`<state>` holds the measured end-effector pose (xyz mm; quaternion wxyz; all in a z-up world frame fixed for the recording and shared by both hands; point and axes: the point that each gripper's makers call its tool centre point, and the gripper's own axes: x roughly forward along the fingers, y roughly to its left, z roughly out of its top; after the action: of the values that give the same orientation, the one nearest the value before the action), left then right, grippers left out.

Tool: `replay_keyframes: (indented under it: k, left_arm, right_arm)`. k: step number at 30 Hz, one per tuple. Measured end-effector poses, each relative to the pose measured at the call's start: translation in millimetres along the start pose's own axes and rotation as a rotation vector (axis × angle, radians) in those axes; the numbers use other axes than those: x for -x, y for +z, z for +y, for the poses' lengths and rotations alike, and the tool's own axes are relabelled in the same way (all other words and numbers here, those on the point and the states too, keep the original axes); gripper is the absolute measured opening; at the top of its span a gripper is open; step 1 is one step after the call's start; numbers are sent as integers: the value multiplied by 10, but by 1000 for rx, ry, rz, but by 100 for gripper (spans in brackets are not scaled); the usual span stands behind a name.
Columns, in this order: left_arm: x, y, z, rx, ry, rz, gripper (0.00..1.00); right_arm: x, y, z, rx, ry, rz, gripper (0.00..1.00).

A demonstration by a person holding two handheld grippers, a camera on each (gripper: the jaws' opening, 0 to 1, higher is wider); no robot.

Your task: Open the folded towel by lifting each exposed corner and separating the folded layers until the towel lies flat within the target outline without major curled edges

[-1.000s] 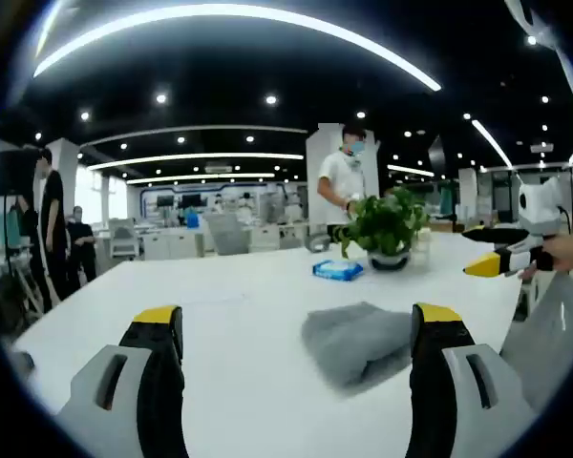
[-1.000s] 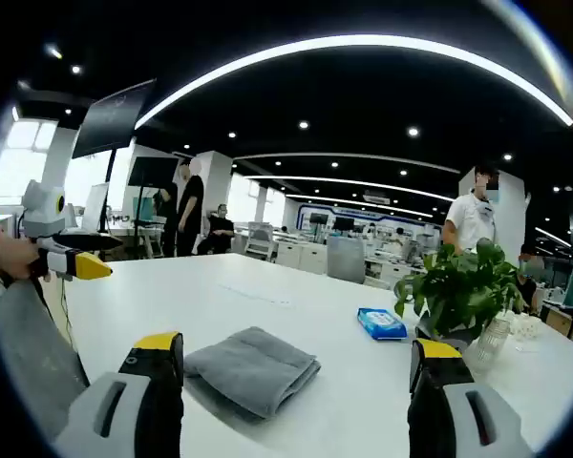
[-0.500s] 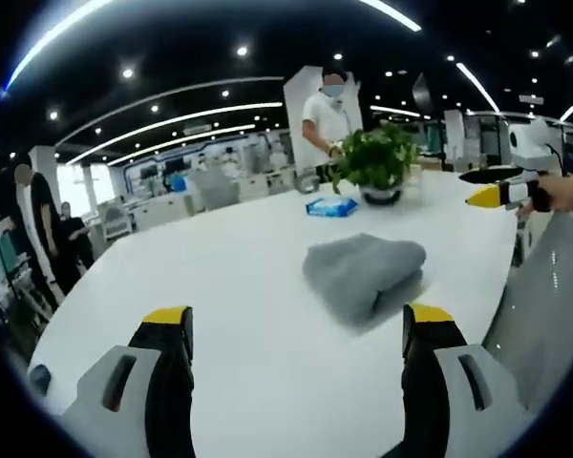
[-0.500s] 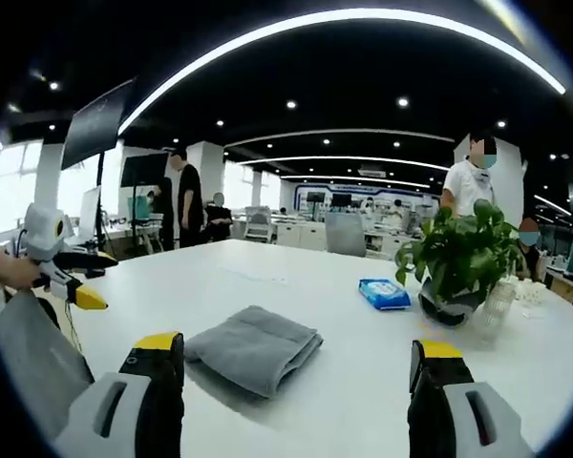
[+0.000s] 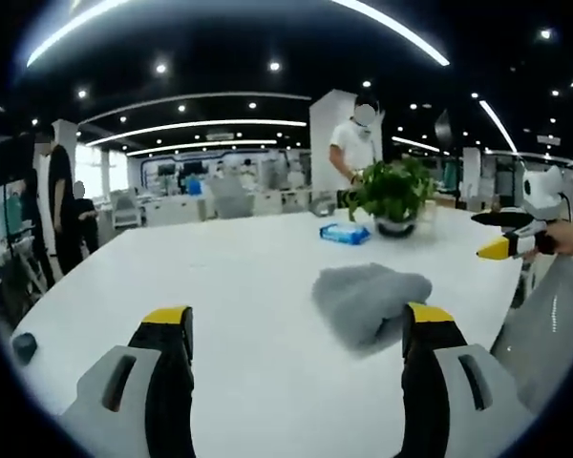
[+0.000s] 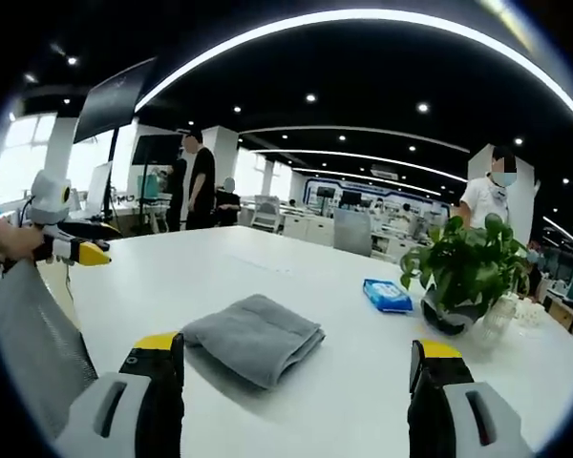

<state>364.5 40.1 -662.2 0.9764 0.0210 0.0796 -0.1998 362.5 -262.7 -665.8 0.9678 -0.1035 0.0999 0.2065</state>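
An open-plan office: rows of desks (image 6: 310,229) and chairs (image 6: 351,232) at 12 o'clock, ceiling light strips (image 6: 363,157), standing staff (image 5: 351,153), a potted plant (image 6: 463,272) on the white worktop (image 6: 296,286).

Surface: white table (image 6: 267,286)
On it: folded grey towel (image 6: 255,336), blue packet (image 6: 389,295), potted green plant (image 6: 463,277)

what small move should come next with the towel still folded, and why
Probably lower the right gripper toward the near corner of the grey towel. The towel lies folded on the white table, and both grippers are open, apart from it; the left gripper is likewise above the table.
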Motion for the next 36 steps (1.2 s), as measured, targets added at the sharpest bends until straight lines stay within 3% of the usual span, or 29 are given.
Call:
replay_keyframes:
  k: [3, 6, 9, 20, 24, 26, 29, 32, 36]
  left_arm:
    - [3, 20, 19, 9, 5, -13, 92]
    - [23, 30, 69, 10, 28, -20, 91]
    - [11, 7, 66, -4, 34, -7, 93]
    - [-26, -62, -92, -99, -23, 41, 92]
    - [7, 76, -48, -36, -14, -34, 92]
    - [19, 49, 41, 24, 8, -29, 92]
    - [32, 50, 100, 48, 22, -34, 92]
    - [33, 62, 90, 26, 29, -39, 91]
    - [3, 14, 1, 5, -9, -9, 88]
  right_arm:
    - [-12, -30, 22, 5, 12, 14, 99]
    - [-3, -32, 30, 20, 14, 17, 90]
    - [-17, -47, 42, 26, 20, 26, 94]
    - [-24, -98, 62, 64, 23, 54, 92]
    - [-15, -56, 50, 49, 19, 36, 92]
    - [-11, -68, 27, 35, 11, 39, 92]
    - [-8, -61, -2, 26, -1, 38, 92]
    - [-3, -67, -5, 23, -4, 41, 90]
    - [6, -66, -6, 19, -9, 47, 84]
